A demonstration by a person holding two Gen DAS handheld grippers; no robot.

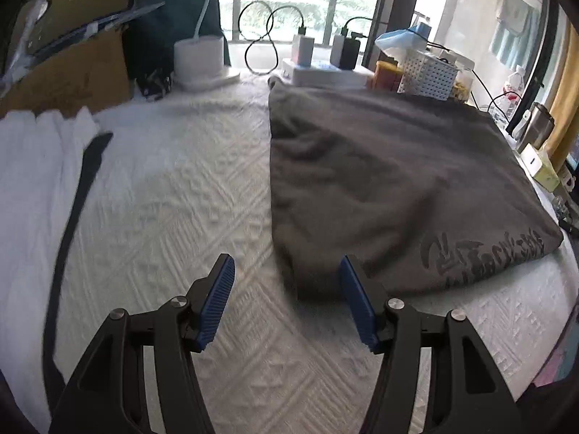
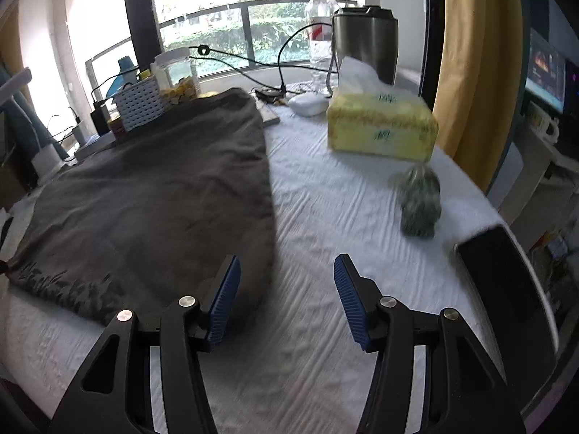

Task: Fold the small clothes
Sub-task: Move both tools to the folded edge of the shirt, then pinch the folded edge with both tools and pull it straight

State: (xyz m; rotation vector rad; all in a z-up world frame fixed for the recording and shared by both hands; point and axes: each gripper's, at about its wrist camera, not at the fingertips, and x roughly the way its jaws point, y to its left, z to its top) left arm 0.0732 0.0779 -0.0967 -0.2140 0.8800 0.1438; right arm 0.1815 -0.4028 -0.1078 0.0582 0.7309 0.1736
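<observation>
In the left wrist view, the left gripper (image 1: pixel 286 289) hovers with its blue pads spread wide and nothing between them, above a white textured bedspread (image 1: pixel 173 195). Its right pad (image 1: pixel 356 300) sits just at the near left corner of a folded grey garment (image 1: pixel 391 181), which lies flat with dark lettering along its near edge. White folded clothes (image 1: pixel 32 166) with a dark strap (image 1: pixel 72 217) lie at the left.

In the right wrist view, the right gripper (image 2: pixel 286 289) is likewise wide and empty, over the garment's (image 2: pixel 144 195) near right corner. A yellow tissue box (image 2: pixel 380 123), a steel tumbler (image 2: pixel 365 39) and a dark tablet (image 2: pixel 506 282) stand to the right.
</observation>
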